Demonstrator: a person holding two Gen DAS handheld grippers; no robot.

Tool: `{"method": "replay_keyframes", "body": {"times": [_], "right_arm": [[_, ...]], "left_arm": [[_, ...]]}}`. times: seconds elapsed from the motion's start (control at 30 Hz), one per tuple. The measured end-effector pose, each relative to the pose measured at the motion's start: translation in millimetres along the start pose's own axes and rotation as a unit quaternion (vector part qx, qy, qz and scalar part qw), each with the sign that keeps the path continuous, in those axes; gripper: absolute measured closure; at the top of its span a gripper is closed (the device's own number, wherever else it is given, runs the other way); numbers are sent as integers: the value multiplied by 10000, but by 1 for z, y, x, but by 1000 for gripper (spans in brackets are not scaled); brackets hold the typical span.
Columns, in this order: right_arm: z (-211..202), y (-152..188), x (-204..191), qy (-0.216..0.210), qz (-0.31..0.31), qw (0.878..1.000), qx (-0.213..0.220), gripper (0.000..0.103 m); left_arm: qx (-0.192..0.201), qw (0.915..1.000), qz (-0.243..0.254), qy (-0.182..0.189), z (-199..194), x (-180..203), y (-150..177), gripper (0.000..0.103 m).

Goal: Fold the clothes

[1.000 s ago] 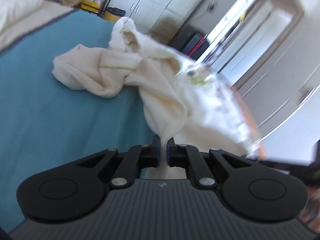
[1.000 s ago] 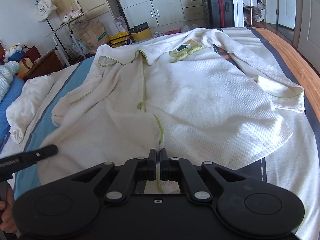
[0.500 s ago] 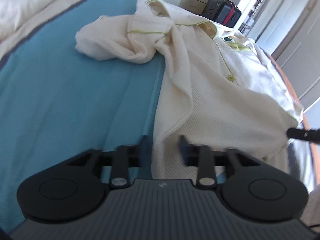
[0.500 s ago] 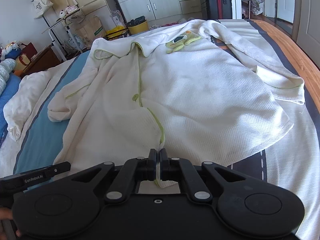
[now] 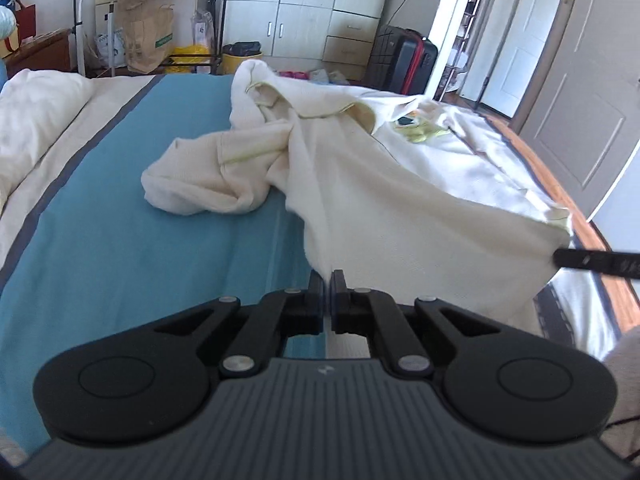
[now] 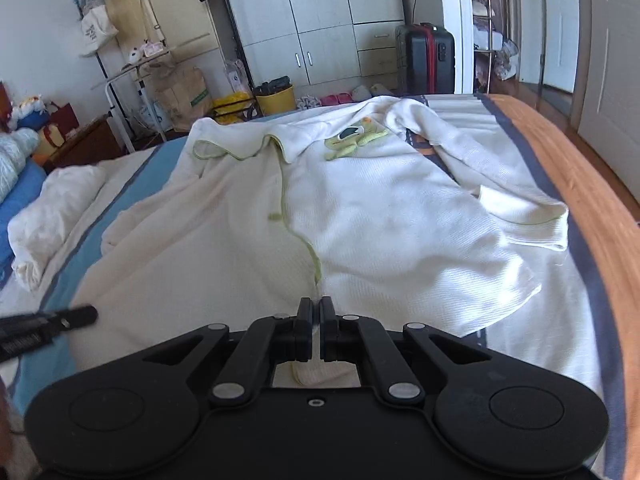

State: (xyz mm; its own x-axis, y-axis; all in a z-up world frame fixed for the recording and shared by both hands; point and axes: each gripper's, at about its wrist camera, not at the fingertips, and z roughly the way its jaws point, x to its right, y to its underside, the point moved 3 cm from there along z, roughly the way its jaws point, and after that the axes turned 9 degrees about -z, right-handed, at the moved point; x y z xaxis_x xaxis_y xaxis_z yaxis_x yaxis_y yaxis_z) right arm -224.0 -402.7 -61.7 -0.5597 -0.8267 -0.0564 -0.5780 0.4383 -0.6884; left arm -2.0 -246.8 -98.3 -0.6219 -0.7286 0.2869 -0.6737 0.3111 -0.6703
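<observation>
A cream waffle-knit garment [image 6: 380, 216] with green trim and a green chest patch lies spread front-up on the bed. My left gripper [image 5: 329, 276] is shut on the left corner of its hem, and the cloth [image 5: 400, 200] rises taut from the pads. The left sleeve [image 5: 208, 184] lies bunched on the blue stripe of the cover. My right gripper [image 6: 316, 304] is shut on the hem where the green-edged front opening ends. Its dark finger [image 5: 592, 260] shows at the right edge of the left wrist view. The right sleeve [image 6: 520, 208] lies folded near the orange stripe.
The bed cover [image 5: 120, 260] has blue, white, grey and orange stripes. A white duvet [image 5: 36, 120] is heaped at the left. Past the bed's far end stand a black suitcase [image 6: 426, 60], a yellow bucket [image 6: 276, 98], paper bags and white wardrobes.
My left gripper opened, let the cloth go, shifted along the hem and shut on its corner again. The right gripper kept its grip, and the hem now hangs stretched between both.
</observation>
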Motion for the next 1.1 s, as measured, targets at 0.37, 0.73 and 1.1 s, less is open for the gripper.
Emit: {"method": "replay_keyframes", "body": {"times": [0.37,0.73,1.1], "right_arm": [[14,11,-12,391,-514,9975,-303,103],[16,6,-22,262,-638,9976,-27,91],[31,-56,-59,-2467,87,9683,-381,85]], "left_arm": [[-826,9957,-272,-333,41,-28,31,100],[-626,9979,102,-133,11,-13,11,98],[882,9947,513,-125,-59,-13,-79,61]]}}
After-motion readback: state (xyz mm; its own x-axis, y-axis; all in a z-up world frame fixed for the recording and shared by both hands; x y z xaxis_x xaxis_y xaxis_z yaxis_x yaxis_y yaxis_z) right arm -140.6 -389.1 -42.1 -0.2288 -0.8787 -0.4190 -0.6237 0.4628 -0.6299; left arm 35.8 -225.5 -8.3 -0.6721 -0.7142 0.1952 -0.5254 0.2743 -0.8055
